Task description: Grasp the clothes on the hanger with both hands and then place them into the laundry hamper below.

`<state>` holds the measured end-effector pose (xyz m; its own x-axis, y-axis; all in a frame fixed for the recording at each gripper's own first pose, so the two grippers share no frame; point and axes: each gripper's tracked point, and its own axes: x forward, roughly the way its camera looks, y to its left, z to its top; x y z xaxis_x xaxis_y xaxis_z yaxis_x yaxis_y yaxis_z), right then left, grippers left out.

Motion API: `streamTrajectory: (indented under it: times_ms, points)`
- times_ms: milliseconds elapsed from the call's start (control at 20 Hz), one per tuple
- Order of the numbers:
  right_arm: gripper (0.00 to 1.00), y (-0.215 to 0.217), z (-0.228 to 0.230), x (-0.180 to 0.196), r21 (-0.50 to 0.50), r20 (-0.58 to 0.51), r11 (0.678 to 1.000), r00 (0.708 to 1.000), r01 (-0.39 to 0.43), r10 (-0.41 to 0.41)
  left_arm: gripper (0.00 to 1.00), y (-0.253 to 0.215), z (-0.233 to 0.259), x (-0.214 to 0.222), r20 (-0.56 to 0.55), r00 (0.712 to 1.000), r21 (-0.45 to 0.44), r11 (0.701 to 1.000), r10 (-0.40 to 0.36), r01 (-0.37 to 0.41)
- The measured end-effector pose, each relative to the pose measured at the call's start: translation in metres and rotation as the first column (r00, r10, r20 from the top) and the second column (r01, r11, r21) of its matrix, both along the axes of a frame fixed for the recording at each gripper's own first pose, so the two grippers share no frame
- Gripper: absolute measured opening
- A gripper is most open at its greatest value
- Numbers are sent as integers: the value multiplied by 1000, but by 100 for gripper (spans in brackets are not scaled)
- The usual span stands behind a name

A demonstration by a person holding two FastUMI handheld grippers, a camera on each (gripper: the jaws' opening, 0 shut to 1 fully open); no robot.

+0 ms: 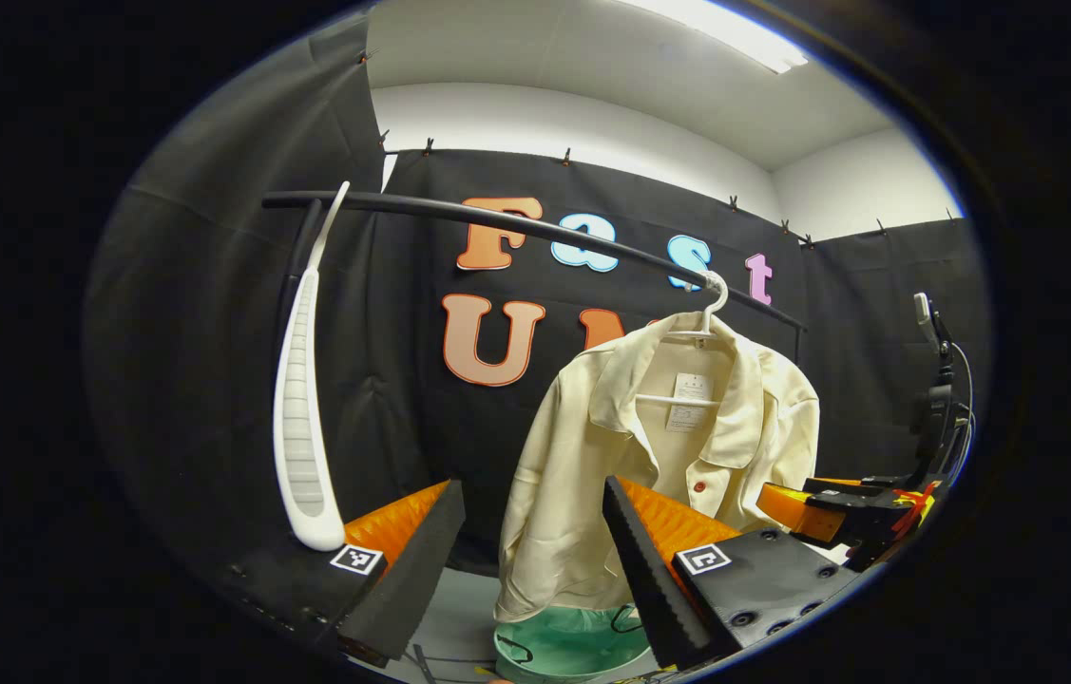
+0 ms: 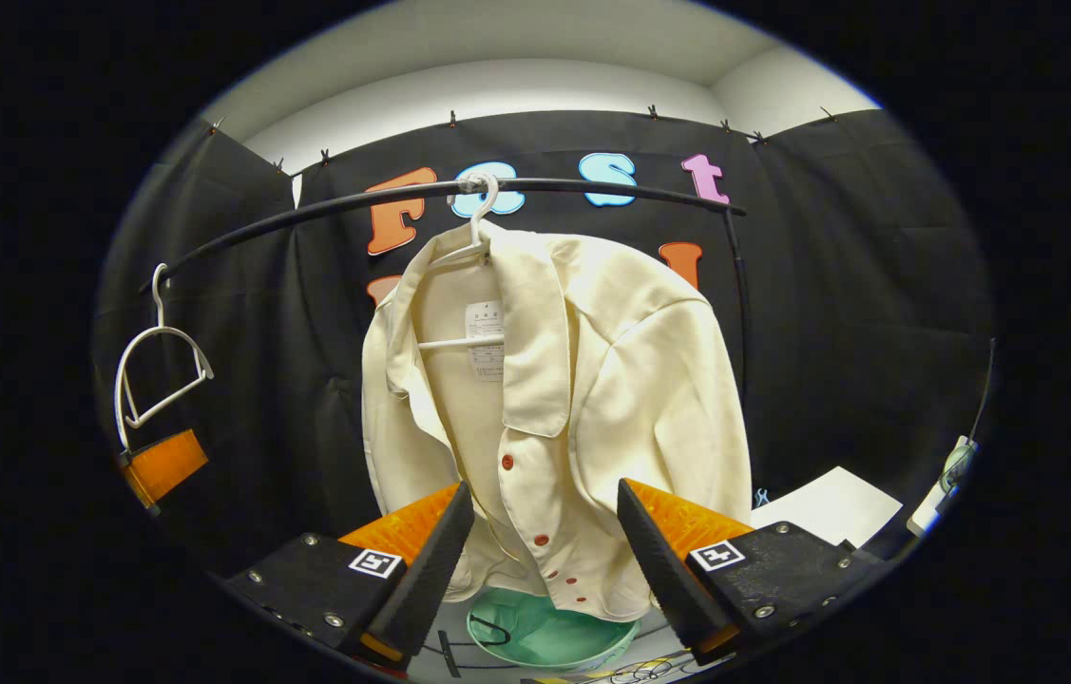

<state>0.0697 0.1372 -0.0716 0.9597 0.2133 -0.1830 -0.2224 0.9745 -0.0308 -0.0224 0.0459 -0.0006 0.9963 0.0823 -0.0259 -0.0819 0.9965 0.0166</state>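
Black-draped booth, rail overhead; cream shirt on hanger beyond spread right gripper; left gripper likewise apart; green hamper below.

On the 1 black rail: 2 white hangers, 1 bare and 1 carrying the 1 cream shirt. Below sits 1 green hamper. Red buttons showing: 5.

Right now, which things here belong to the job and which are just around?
Job: cream shirt on its white hanger; green hamper beneath; left tool and right tool, both open.
Around: empty white hanger; black rail.
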Motion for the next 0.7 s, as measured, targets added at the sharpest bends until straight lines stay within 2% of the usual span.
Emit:
streamTrajectory:
  times_ms: [50,100,250,450,700]
  points:
    - [94,4,-3,6,-1,-5,1000,1000,-4,4,96,2,0,1,-2,1000,2,1000,6,-6]
    - [94,8,-5,13,-1,-11,1000,1000,-9,9,92,3,-1,1,-4,1000,2,1000,12,-12]
    - [93,18,-10,30,2,-24,1000,999,-22,22,92,9,-3,-1,-9,1000,5,1000,28,-28]
    - [83,30,-25,56,-2,-51,1000,998,-28,28,92,16,-5,3,-17,999,15,999,42,-42]
    - [81,28,-45,99,-18,-77,1000,997,12,-13,92,21,-6,13,-25,998,13,999,49,-49]
